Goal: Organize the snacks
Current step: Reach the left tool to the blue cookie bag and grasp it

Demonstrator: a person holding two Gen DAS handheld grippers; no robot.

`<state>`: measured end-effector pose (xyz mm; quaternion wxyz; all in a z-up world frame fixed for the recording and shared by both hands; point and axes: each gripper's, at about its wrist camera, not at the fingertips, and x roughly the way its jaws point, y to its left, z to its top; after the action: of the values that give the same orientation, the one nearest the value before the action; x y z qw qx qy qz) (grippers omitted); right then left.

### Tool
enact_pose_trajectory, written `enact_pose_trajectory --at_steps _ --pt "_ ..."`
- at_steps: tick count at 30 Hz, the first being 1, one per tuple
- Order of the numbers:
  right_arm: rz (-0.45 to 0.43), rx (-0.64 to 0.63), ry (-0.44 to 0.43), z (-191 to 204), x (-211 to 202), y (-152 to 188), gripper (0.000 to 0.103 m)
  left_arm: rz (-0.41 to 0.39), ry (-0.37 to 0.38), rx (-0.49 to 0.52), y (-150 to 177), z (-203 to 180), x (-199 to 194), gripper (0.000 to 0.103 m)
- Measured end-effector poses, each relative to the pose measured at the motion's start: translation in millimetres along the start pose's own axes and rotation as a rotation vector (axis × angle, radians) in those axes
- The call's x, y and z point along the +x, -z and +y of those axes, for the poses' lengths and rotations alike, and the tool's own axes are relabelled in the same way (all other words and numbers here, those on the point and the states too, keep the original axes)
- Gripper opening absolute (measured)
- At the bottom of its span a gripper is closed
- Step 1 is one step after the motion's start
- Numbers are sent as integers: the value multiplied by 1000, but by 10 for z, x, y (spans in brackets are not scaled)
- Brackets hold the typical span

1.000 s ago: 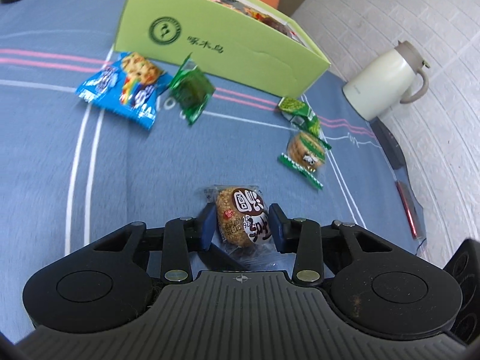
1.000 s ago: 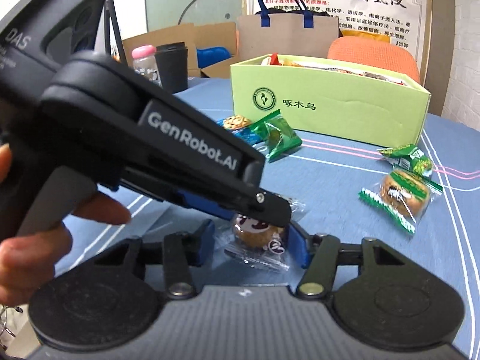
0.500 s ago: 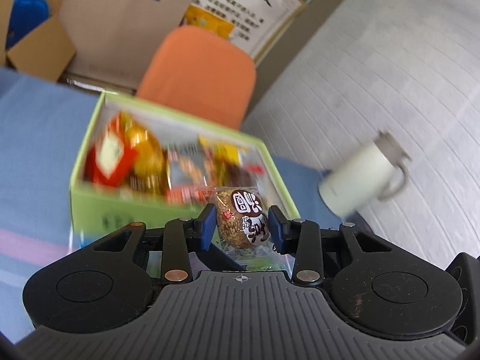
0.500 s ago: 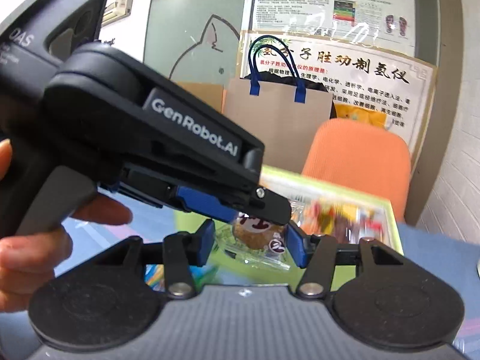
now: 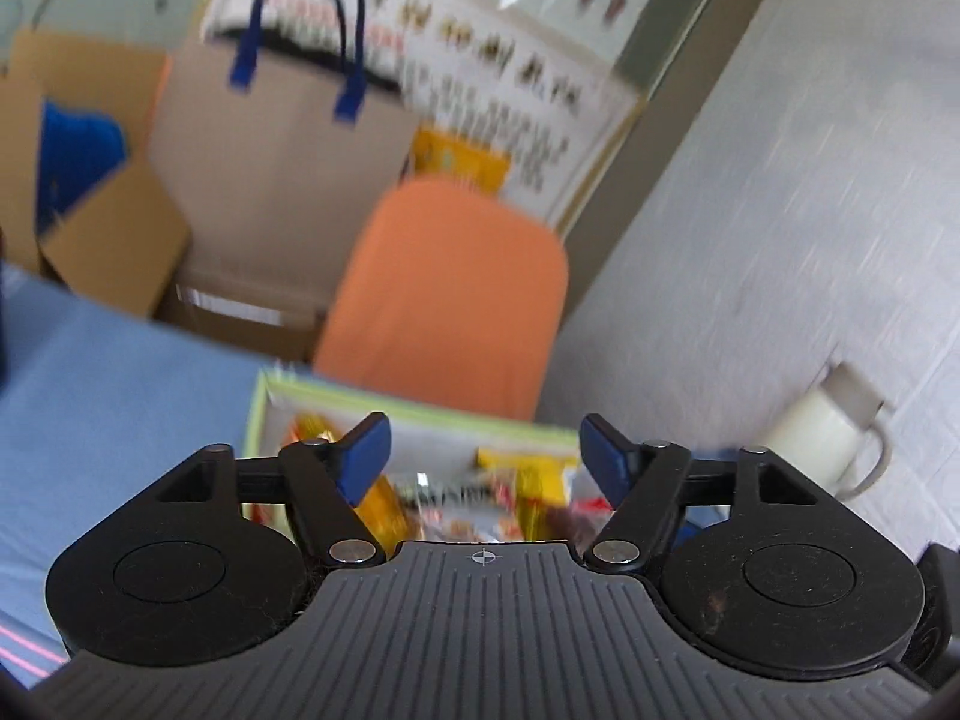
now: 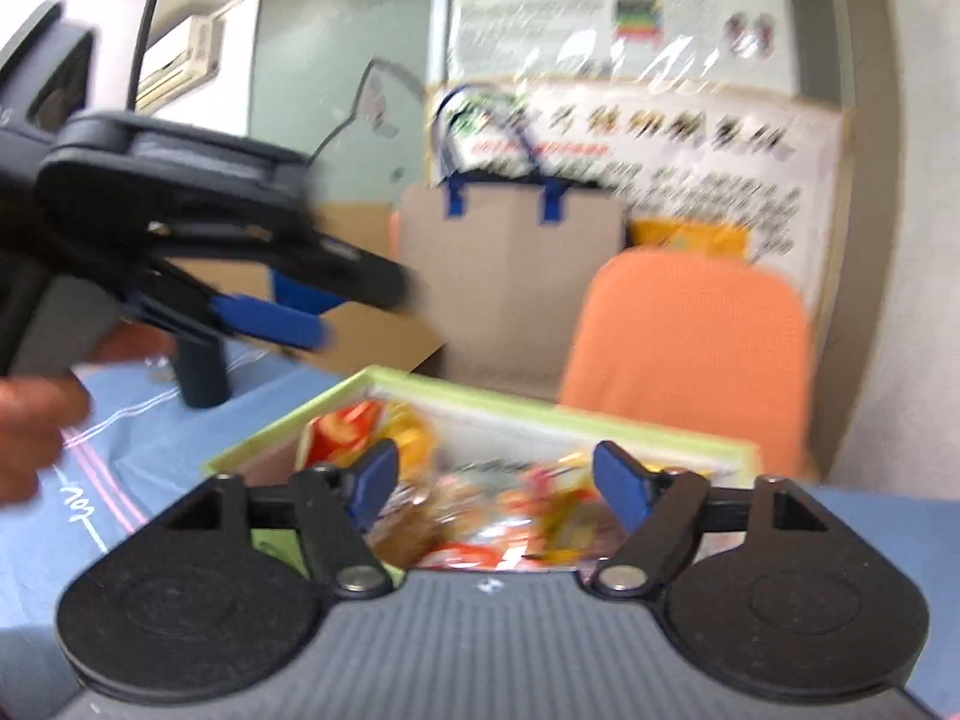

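A light green box point(image 5: 414, 417) point(image 6: 540, 405) full of mixed snack packets stands on the blue tablecloth, just ahead of and below both grippers. My left gripper point(image 5: 485, 456) hangs over the box with its jaws opening and nothing between the blue pads. My right gripper point(image 6: 495, 483) is likewise over the box, jaws opening, nothing between its fingers. In the right wrist view the left gripper point(image 6: 288, 318) shows from the side at the left, held by a hand point(image 6: 36, 414). The round biscuit packets are not told apart among the blurred packets in the box.
An orange chair point(image 5: 444, 300) point(image 6: 690, 354) stands behind the box. A white jug point(image 5: 834, 426) sits at the right by the wall. A paper bag with blue handles point(image 5: 282, 138) and cardboard boxes point(image 5: 114, 240) stand beyond the table. A dark cup point(image 6: 201, 372) is at the left.
Both grippers rose from the table and moved over the green box, each with a round biscuit packet. Both have now opened and the packets are gone from between their pads.
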<state>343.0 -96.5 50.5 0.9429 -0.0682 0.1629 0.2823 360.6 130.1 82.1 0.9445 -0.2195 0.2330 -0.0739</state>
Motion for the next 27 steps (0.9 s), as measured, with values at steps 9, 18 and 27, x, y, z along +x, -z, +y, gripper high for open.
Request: enact_pose_trajectory --at_steps 9,18,27 --pt "41 -17 -19 259 -560 295 93 -12 -63 -19 370 201 -636 69" --pt "216 72 -173 891 -634 855 93 221 -162 -100 1080 661 -570 67" --pt "376 -2 -313 1432 129 862 93 475 -23 6 1001 871 -38 35"
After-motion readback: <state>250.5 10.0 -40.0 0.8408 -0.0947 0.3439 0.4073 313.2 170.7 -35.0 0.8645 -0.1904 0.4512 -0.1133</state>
